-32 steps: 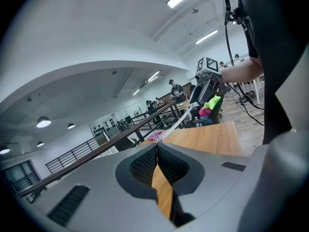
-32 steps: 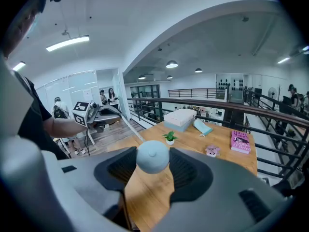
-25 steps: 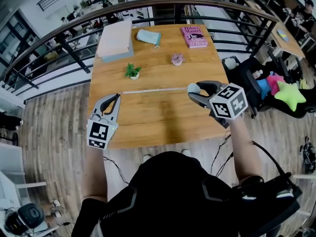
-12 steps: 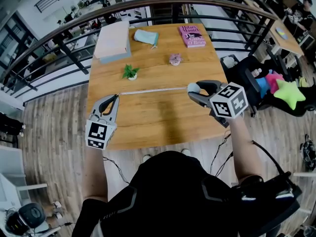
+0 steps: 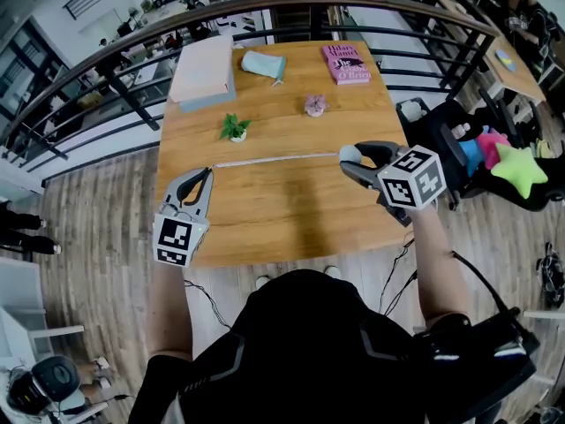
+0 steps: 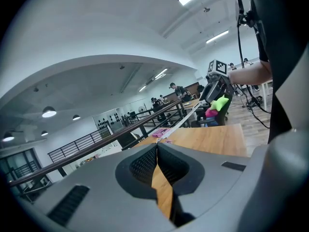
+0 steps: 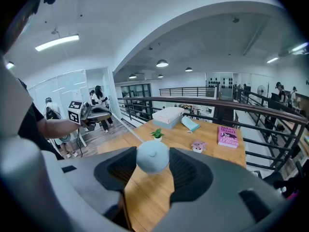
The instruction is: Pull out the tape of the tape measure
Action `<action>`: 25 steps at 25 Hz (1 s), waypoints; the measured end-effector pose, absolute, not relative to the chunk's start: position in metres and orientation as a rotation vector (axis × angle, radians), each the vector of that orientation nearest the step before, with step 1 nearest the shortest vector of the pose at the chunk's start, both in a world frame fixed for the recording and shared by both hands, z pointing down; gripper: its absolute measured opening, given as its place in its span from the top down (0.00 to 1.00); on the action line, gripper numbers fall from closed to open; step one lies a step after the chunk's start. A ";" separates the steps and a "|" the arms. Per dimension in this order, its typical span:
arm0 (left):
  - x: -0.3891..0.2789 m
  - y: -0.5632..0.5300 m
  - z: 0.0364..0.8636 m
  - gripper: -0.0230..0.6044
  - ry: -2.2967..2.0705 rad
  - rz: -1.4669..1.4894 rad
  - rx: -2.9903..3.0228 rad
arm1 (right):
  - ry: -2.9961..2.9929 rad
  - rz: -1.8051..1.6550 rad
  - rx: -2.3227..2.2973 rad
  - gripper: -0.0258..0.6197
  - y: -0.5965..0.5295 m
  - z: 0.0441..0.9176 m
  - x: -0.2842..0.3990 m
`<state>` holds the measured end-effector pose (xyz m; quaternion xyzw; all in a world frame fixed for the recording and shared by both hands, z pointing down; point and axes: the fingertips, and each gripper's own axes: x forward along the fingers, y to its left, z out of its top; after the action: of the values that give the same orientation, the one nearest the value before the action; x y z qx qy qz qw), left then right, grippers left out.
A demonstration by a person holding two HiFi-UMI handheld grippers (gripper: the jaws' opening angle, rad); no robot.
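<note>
Wooden surface underneath, gripped tape measure in right tongs, pinched end of tape in closed left tongs, held it taut between: seemingly little left.

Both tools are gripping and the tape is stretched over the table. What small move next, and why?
Probably ease the right tool, clamped on the round case, a little farther to the right, holding the left tool steady, shut on the tape end. The tape runs straight between them and spans only part of the table, so more can likely come out.
</note>
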<state>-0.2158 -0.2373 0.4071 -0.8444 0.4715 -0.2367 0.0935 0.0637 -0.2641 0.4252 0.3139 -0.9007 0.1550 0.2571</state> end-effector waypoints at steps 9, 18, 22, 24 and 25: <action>-0.210 -0.236 0.408 0.91 1.376 -0.709 -2.506 | -2.439 0.412 0.834 0.61 -0.264 0.428 0.060; -0.203 -0.235 0.424 0.91 1.365 -0.736 -2.533 | -2.409 0.397 0.849 0.61 -0.270 0.442 0.063; -0.199 -0.239 0.437 0.92 1.375 -0.747 -2.563 | -2.392 0.417 0.834 0.61 -0.274 0.460 0.065; -0.199 -0.241 0.441 0.92 1.382 -0.748 -2.583 | -2.382 0.426 0.821 0.61 -0.276 0.469 0.064; -0.198 -0.242 0.444 0.92 1.382 -0.753 -2.591 | -2.375 0.430 0.815 0.61 -0.278 0.475 0.063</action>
<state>-0.1983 -0.2421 0.4444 -0.8534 0.4551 -0.2482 0.0550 0.0635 -0.2778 0.4745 0.3060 -0.8915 0.1614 0.2926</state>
